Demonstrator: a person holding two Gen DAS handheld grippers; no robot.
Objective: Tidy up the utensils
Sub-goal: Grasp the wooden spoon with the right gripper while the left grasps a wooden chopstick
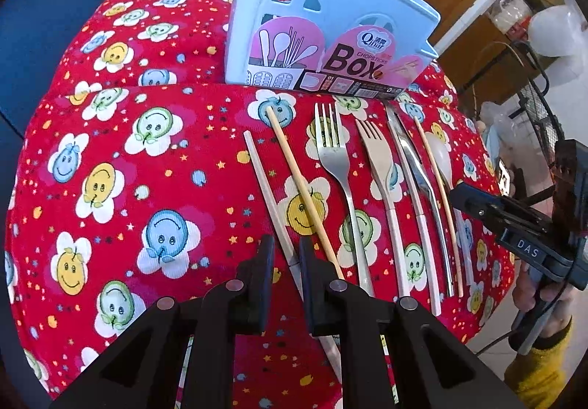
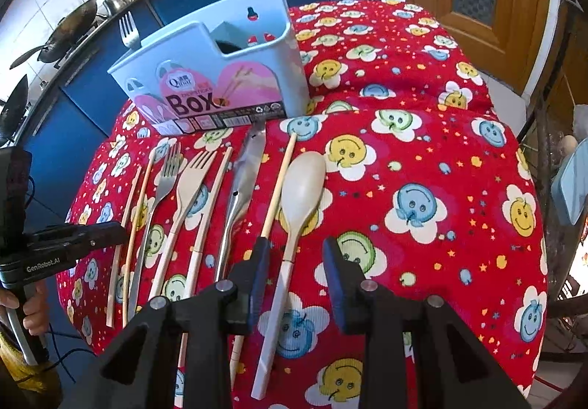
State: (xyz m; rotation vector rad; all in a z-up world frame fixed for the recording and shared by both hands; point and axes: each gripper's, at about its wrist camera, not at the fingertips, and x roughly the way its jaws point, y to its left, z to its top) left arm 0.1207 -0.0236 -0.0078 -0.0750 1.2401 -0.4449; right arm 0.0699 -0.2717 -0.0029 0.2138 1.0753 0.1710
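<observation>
Partly hidden chopstick [image 1: 270, 201], spoon [image 1: 439, 155] half-covered

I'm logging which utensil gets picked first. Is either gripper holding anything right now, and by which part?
Neither holds anything yet. The left gripper straddles the pale chopstick's lower end; the right gripper straddles the spoon's handle, pads not touching.

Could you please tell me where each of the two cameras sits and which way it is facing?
Left wrist: on the left gripper, looking steeply down at the left end of the utensil row, its fingers straddling a chopstick; the right gripper and a hand show at the right.
Right wrist: on the right gripper, tilted down at the row's right end, its fingers either side of the spoon; the left gripper shows at the left.
Both share the box, the red cloth and the utensils.
</observation>
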